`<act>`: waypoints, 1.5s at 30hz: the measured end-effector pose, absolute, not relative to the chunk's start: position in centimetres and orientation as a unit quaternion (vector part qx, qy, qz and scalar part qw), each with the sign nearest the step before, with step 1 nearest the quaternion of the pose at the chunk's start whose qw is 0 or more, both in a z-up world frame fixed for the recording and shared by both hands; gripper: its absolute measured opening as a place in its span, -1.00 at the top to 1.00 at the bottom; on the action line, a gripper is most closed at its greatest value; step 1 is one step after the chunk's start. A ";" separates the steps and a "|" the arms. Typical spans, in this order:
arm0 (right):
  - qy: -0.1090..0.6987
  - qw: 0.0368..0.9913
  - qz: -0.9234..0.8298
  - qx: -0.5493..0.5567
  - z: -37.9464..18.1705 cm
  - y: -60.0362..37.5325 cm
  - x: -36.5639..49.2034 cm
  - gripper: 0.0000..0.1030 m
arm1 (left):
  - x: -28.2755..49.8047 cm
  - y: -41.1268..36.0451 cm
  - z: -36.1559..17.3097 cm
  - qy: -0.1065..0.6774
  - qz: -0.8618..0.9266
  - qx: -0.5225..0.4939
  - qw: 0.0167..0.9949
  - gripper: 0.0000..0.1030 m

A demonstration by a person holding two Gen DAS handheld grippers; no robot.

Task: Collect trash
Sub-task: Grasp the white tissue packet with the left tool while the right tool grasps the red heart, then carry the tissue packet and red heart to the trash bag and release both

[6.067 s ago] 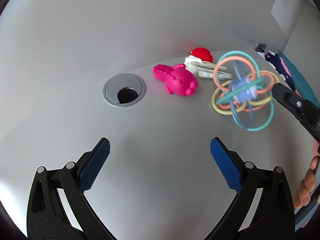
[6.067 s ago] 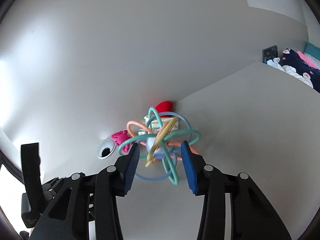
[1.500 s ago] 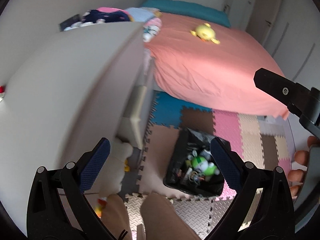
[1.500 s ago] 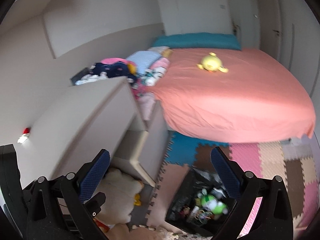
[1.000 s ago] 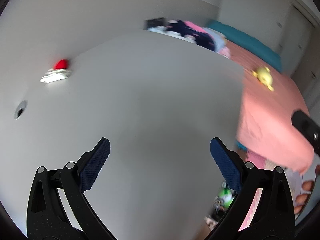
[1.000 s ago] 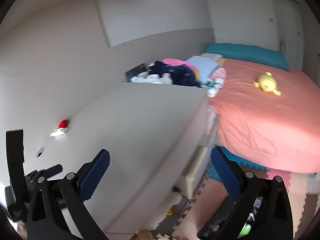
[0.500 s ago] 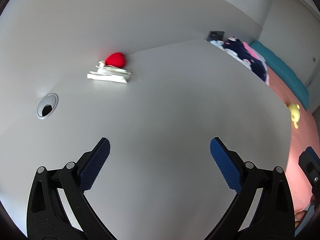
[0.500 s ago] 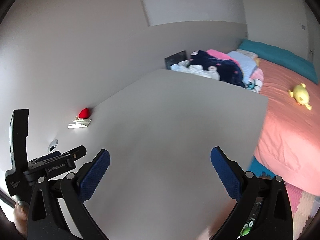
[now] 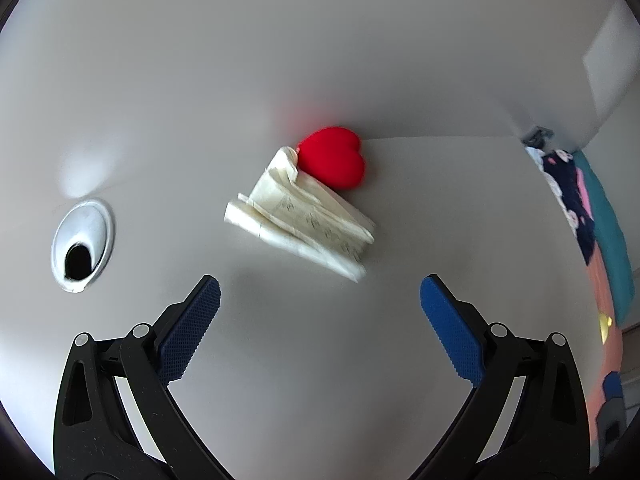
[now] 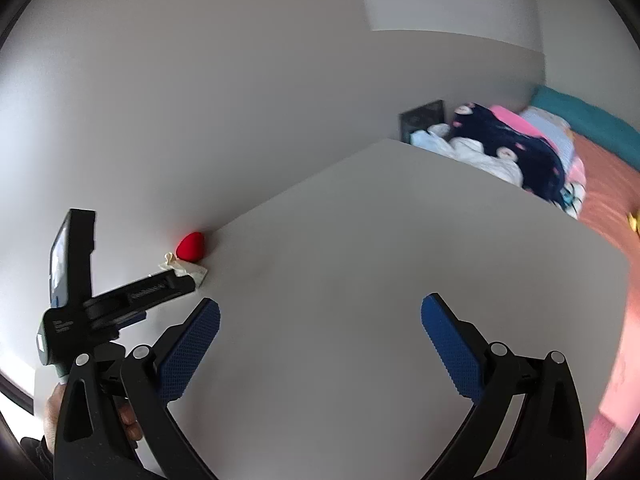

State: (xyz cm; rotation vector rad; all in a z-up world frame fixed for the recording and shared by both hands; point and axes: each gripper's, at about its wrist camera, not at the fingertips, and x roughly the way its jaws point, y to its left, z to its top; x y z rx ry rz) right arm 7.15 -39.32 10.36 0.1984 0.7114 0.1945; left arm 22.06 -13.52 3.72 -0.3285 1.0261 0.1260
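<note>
A folded cream paper wrapper (image 9: 302,222) lies on the white desk (image 9: 320,360), and a red heart-shaped toy (image 9: 334,157) touches its far end against the wall. My left gripper (image 9: 320,322) is open, empty, and hovers just short of the wrapper. The right wrist view shows the same red heart (image 10: 191,246) and a corner of the wrapper (image 10: 188,268) far off to the left, partly hidden behind the left gripper's body (image 10: 120,300). Over bare desk, my right gripper (image 10: 320,340) stands open with nothing in it.
A silver cable grommet (image 9: 82,240) with a dark hole sits in the desk to the left of the wrapper. A pile of clothes (image 10: 500,148) lies past the desk's far right corner, with a pink-covered bed (image 10: 612,184) beyond. A hand (image 10: 52,416) holds the left gripper.
Both grippers swung from the floor bin and bed back to the desk. The left one has closed in on the wrapper and red heart. The pink toy and ring ball are gone from the desk.
</note>
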 end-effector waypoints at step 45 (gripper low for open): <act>0.439 0.881 0.178 0.009 6.2 -24.5 21.0 0.09 | 19.6 -6.7 5.0 0.440 -0.034 -0.099 0.892 0.88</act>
